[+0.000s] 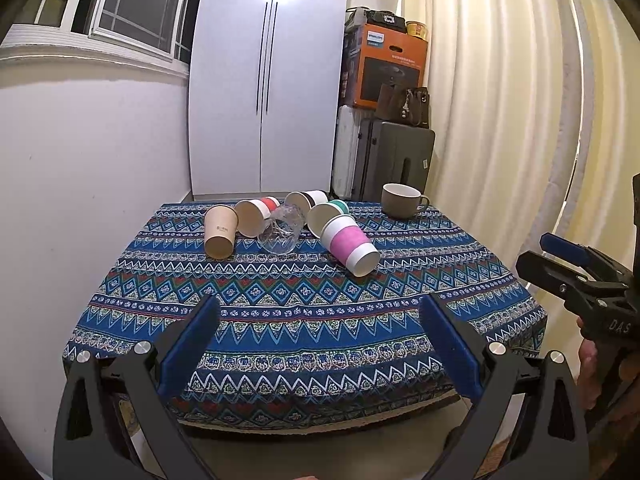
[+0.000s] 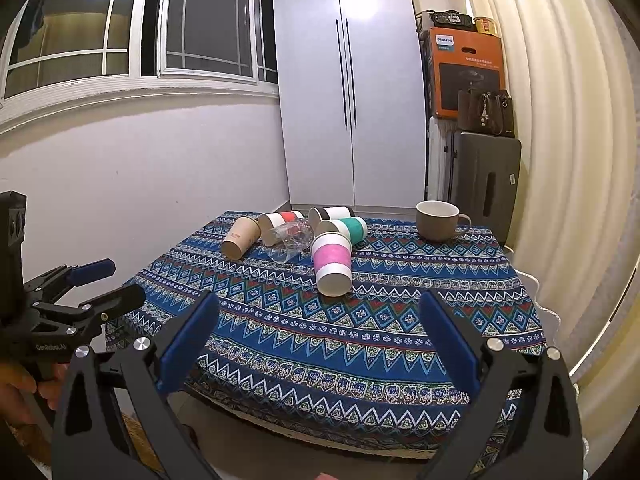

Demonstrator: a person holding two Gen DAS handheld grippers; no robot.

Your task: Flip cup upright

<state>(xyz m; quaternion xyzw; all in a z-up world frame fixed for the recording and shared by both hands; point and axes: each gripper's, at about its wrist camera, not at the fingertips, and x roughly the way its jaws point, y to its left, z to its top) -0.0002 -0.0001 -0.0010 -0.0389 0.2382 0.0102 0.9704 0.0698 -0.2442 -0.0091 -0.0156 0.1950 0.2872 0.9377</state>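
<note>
Several paper cups lie on their sides at the far part of the table: a pink-banded cup (image 1: 350, 247) (image 2: 332, 264) nearest, a teal-banded cup (image 1: 326, 216) (image 2: 344, 230), a black-banded cup (image 1: 306, 199) (image 2: 331, 214), a red-banded cup (image 1: 256, 214) (image 2: 278, 222), a plain tan cup (image 1: 220, 232) (image 2: 241, 237) and a clear plastic cup (image 1: 282, 230) (image 2: 292, 238). My left gripper (image 1: 320, 344) is open and empty, well short of the cups over the table's near edge. My right gripper (image 2: 320, 340) is open and empty, likewise back from them.
A grey mug (image 1: 402, 200) (image 2: 438, 220) stands upright at the far right corner of the patterned tablecloth (image 1: 304, 320) (image 2: 360, 332). A white cabinet (image 1: 264, 80), suitcases and an orange box (image 1: 384, 68) stand behind. A curtain (image 1: 520, 120) hangs at the right, a wall at the left.
</note>
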